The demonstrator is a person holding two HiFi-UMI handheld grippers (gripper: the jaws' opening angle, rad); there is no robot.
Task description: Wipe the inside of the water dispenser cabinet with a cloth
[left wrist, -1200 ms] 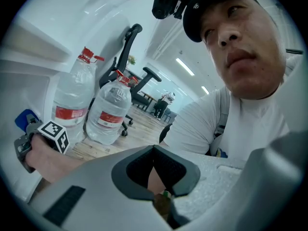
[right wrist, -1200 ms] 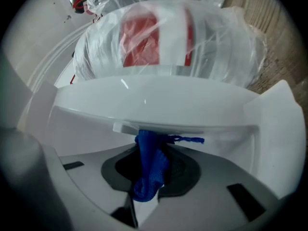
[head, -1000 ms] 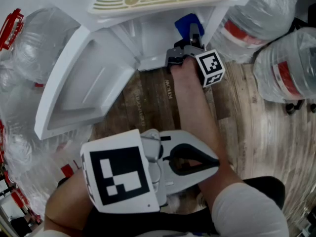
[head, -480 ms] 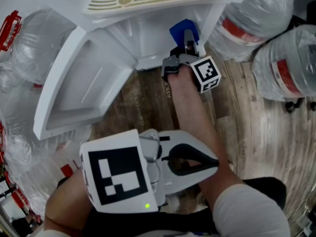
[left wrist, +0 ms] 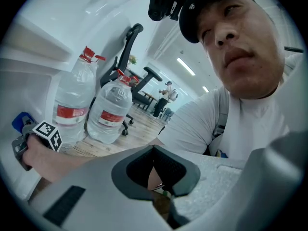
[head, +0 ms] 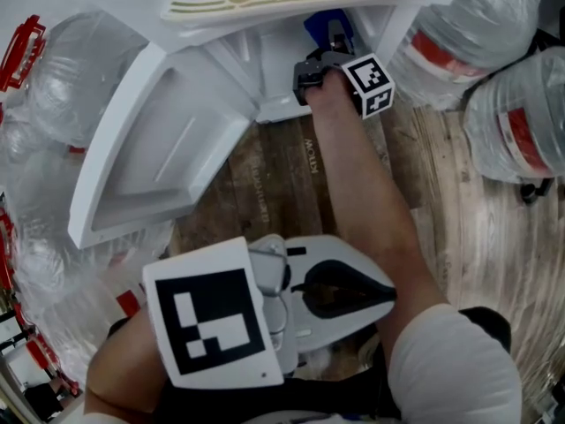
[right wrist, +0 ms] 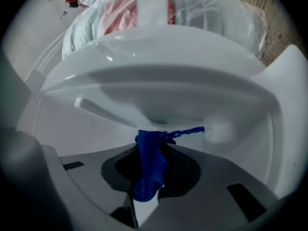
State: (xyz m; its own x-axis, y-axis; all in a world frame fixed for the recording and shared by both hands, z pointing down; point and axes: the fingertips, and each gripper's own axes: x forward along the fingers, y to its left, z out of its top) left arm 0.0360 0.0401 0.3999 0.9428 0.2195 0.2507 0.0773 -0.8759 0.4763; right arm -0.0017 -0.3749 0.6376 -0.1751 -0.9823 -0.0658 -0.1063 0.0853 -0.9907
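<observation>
Bunched blue cloth point(right wrist: 150, 165) pinched in the right gripper point(right wrist: 147, 196), inside the open white cabinet point(right wrist: 159, 88) ahead of it.

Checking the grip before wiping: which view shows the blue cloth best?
The right gripper view: the blue cloth sits pinched in the right hand-held gripper, close up. The head view shows only a blue corner inside the cabinet; the left gripper view a distant speck.
</observation>
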